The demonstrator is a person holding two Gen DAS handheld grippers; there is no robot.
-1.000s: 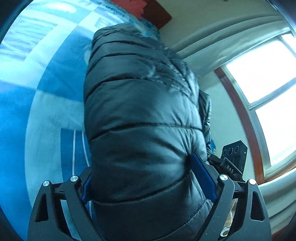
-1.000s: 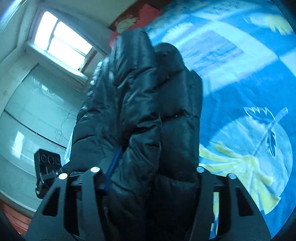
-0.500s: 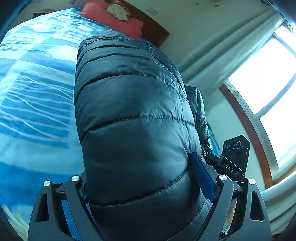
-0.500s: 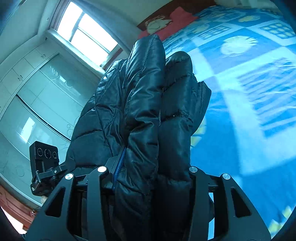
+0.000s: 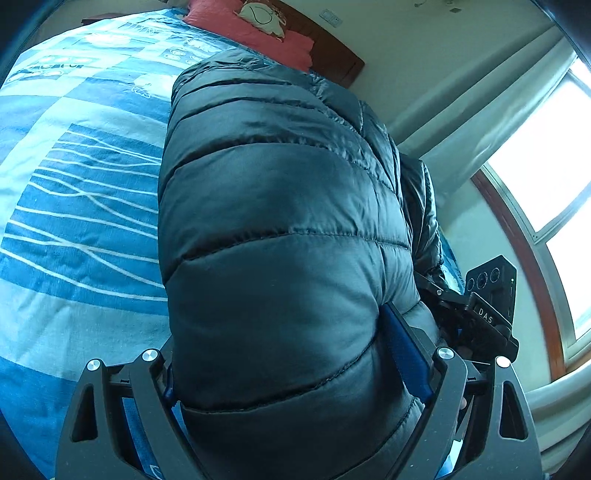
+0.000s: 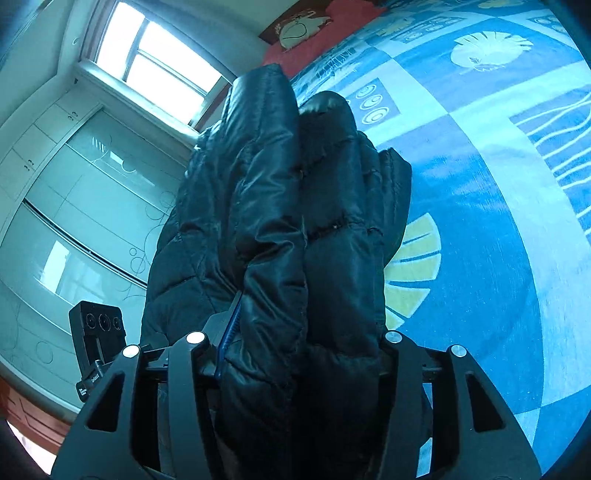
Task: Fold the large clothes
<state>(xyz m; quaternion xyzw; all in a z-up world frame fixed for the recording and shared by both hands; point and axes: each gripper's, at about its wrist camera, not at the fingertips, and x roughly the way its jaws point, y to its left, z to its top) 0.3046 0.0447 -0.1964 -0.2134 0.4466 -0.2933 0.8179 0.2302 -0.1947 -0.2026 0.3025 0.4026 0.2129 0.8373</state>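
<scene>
- While its jaws stand wide, the left gripper (image 5: 295, 373) is clamped on a thick quilted bulge of the black puffer jacket (image 5: 280, 229), and its blue pads (image 5: 404, 350) press into the padding on both sides.
- The jacket fills the whole gap between those fingers and rises ahead of them, hiding most of what lies beyond.
- To the left of that gripper and past the jacket lies a bed with a blue and white cover (image 5: 74, 206); a red pillow (image 5: 258, 29) sits at its far end against a dark headboard.
- To its right are the other gripper's camera block (image 5: 491, 291), a pale curtain and a bright window (image 5: 546, 177).
- The right gripper (image 6: 295, 354) stands about half open, its jaws having just widened a little, yet it grips a narrower, bunched fold of the same jacket (image 6: 288, 229), with a blue pad edge showing at the left finger.
- Right of it spreads the patterned bed cover (image 6: 487, 184); left of it are the left gripper's camera block (image 6: 98, 336), a frosted wardrobe (image 6: 81, 206) and the window.
</scene>
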